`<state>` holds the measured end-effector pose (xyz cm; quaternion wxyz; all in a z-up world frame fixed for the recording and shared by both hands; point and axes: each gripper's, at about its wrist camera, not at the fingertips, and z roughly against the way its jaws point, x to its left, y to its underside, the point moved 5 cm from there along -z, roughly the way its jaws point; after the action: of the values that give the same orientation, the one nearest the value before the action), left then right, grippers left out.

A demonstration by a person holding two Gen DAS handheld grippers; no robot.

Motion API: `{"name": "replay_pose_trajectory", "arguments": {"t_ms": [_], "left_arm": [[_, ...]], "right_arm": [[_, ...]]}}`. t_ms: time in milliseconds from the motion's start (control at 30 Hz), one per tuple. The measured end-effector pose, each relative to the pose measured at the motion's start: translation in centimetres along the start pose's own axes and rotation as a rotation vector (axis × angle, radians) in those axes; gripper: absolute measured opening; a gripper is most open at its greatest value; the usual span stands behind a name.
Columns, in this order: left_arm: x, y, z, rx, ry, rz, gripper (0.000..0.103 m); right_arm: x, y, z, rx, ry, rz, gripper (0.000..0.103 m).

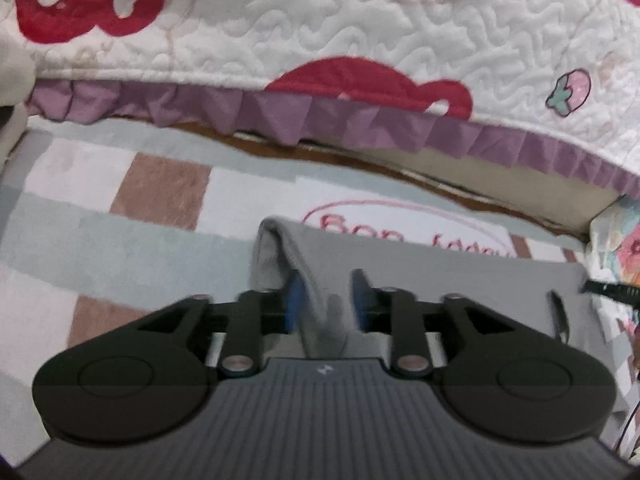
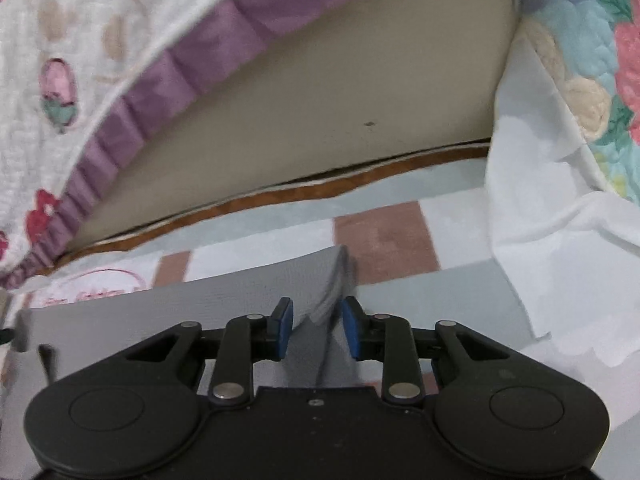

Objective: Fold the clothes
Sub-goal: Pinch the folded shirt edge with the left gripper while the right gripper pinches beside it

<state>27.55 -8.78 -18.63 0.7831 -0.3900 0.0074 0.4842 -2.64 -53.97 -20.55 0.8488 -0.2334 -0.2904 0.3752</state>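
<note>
The grey cloth garment [image 1: 440, 268] runs out of both views behind the gripper bodies, so its full outline stays unseen. Pink lettering on the checked rug [image 1: 400, 228] is half covered by its far edge. The quilted bedspread [image 1: 320, 20] is cropped at the top.

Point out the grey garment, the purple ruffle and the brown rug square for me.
grey garment [image 1: 460, 276], left wrist view, flat part right of the raised fold.
purple ruffle [image 1: 280, 114], left wrist view, middle pleats under the quilt edge.
brown rug square [image 2: 384, 236], right wrist view, its centre.
</note>
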Motion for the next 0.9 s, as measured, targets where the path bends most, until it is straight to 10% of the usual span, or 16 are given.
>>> {"name": "replay_pose_trajectory", "arguments": {"t_ms": [267, 400, 500, 900], "left_arm": [[0.8, 0.0, -2.6, 0.011, -0.022, 0.098, 0.045], [0.2, 0.5, -2.9, 0.028, -0.028, 0.019, 0.005], [0.0, 0.6, -2.8, 0.005, -0.066, -0.014, 0.003], [0.3, -2.5, -2.0, -0.090, -0.044, -0.007, 0.003]], "right_arm": [[0.6, -0.1, 0.0, -0.009, -0.017, 0.057, 0.018], [0.4, -0.1, -1.2, 0.010, -0.032, 0.026, 0.031], [1.0, -0.1, -1.3, -0.025, -0.040, 0.061, 0.007], [-0.6, -3.5, -0.4, -0.110, -0.141, -0.068, 0.006]]}}
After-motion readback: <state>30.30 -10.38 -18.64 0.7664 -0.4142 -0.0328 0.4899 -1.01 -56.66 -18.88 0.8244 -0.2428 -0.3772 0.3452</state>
